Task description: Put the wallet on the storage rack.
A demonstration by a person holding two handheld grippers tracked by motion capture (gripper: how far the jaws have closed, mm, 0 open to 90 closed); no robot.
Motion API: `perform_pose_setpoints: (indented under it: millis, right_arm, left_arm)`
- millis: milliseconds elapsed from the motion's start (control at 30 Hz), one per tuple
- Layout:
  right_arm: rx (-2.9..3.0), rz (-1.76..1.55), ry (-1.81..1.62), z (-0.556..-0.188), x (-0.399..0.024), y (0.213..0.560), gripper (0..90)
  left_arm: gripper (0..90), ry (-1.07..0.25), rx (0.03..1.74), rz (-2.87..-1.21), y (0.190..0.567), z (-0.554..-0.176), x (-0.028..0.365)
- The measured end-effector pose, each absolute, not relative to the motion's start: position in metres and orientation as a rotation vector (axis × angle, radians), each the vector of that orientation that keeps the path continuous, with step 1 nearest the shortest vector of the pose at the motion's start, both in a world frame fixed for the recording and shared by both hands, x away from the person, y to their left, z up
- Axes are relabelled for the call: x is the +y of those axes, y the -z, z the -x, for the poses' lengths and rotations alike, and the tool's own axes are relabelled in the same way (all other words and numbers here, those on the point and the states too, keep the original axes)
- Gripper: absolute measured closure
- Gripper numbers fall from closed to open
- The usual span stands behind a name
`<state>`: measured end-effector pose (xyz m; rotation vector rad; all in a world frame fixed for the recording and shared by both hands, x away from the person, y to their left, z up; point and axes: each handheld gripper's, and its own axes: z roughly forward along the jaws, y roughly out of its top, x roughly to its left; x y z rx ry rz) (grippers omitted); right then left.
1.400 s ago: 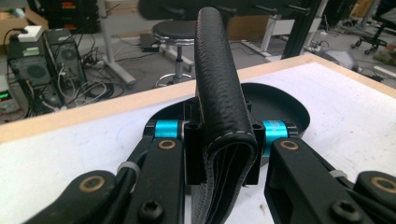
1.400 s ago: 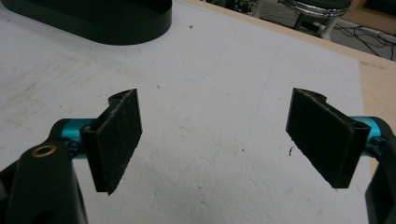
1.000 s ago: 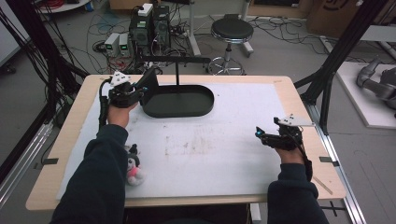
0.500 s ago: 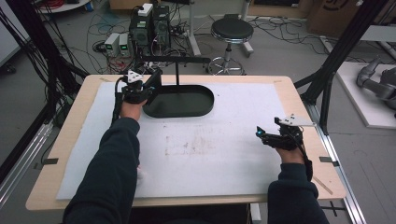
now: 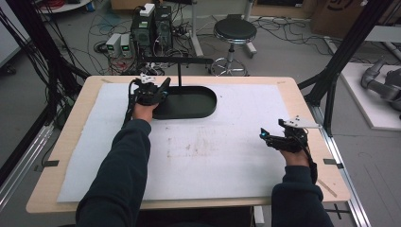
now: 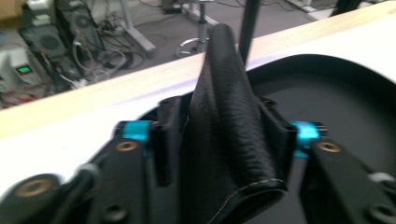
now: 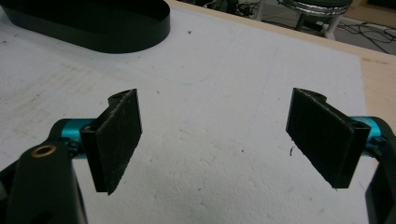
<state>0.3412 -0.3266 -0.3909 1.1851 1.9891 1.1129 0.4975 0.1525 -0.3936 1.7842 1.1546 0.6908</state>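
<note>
Two tongs in play: left tongs (image 6: pixel 219 140) pinch folded black leather piece (image 6: pixel 229 116) at black oval tray (image 5: pixel 189 101) edge; right tongs (image 7: pixel 224 140) gape empty over worktop (image 5: pixel 213 156). Leather looks soft, floppy, light; grip near fold.

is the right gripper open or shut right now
Open. In the right gripper view its two black pads stand wide apart with only bare white mat between them; the right gripper holds nothing.

One black tray (image 5: pixel 189 101), one leather piece (image 6: pixel 229 140)
</note>
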Motion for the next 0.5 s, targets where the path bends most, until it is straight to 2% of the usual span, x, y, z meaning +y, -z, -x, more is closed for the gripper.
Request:
perform_pose_setpoints:
  millis: [333,500]
  right_arm:
    - [1.985,-1.183,-1.118,-0.339,-0.325,0.389,18.5]
    - [1.989,-1.181,-1.115,-0.339,-0.326,0.39,18.5]
  left_arm:
    - [51.0,-0.622,1.134,-1.77,0.39,-0.49,0.146]
    - [51.5,-0.63,1.145,-1.793,0.395,-0.492,0.141]
